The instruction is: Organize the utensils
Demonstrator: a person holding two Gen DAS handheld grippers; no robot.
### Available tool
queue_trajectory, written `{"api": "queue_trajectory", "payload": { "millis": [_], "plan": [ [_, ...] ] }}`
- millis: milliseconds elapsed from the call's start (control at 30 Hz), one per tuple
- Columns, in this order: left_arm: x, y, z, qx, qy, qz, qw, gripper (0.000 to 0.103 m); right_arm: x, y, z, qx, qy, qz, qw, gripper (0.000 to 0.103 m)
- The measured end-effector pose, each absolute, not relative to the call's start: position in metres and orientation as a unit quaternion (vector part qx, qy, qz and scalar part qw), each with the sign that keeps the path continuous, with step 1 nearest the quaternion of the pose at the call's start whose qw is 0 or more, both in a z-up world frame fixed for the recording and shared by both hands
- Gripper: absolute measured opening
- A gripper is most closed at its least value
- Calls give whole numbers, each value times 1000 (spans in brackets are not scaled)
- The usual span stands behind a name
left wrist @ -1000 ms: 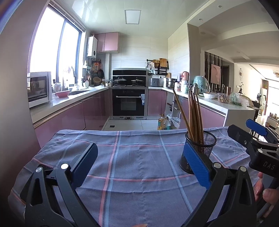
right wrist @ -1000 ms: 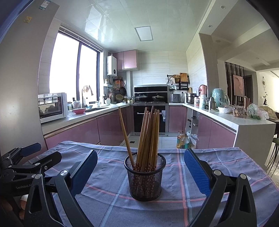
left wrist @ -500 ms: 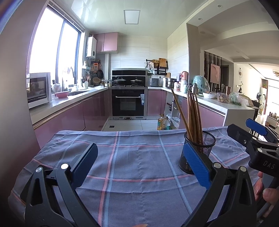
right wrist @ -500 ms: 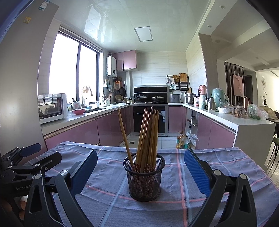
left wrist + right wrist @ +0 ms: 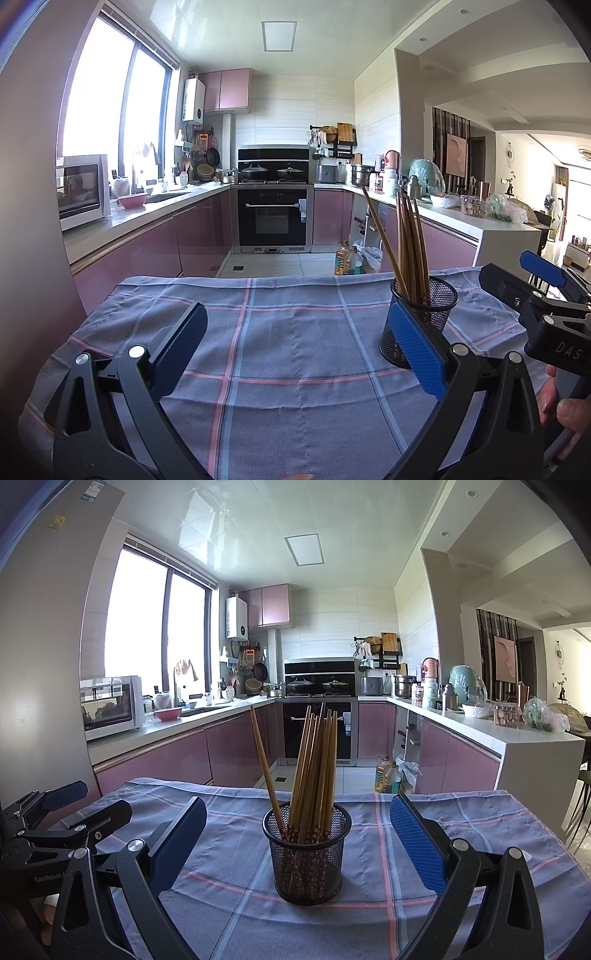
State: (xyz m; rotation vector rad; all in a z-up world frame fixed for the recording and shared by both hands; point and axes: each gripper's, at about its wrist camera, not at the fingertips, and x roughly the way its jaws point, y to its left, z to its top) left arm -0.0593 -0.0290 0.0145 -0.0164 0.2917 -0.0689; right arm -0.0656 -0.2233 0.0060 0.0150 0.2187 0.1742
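While both grippers hover above the table, neither one touches anything. A black mesh holder stands upright on a blue checked tablecloth, and a bundle of wooden chopsticks stands in it, tips down. One chopstick leans away to the left of the bundle; the others lean slightly right.

Right gripper: jaws spread wide, empty. In the right wrist view the holder sits centred between the two blue pads, just beyond them, with clear cloth on either side.

Left gripper: jaws spread wide, empty. It faces bare cloth to the left of the holder; in the left wrist view its right pad overlaps the holder's near side, and contact cannot be determined.

At the right edge of the left wrist view the right gripper's body shows, with a person's hand gripping its handle.

Beyond the table's far edge lies a kitchen with pink cabinets and a black oven.
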Motion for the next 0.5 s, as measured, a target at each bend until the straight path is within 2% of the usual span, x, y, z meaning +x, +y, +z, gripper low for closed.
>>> {"api": "queue_trajectory", "payload": {
  "millis": [500],
  "plan": [
    [-59, -30, 15, -4, 138, -37, 990, 97, -64, -223, 4, 8, 117, 89, 989, 96]
  ]
}}
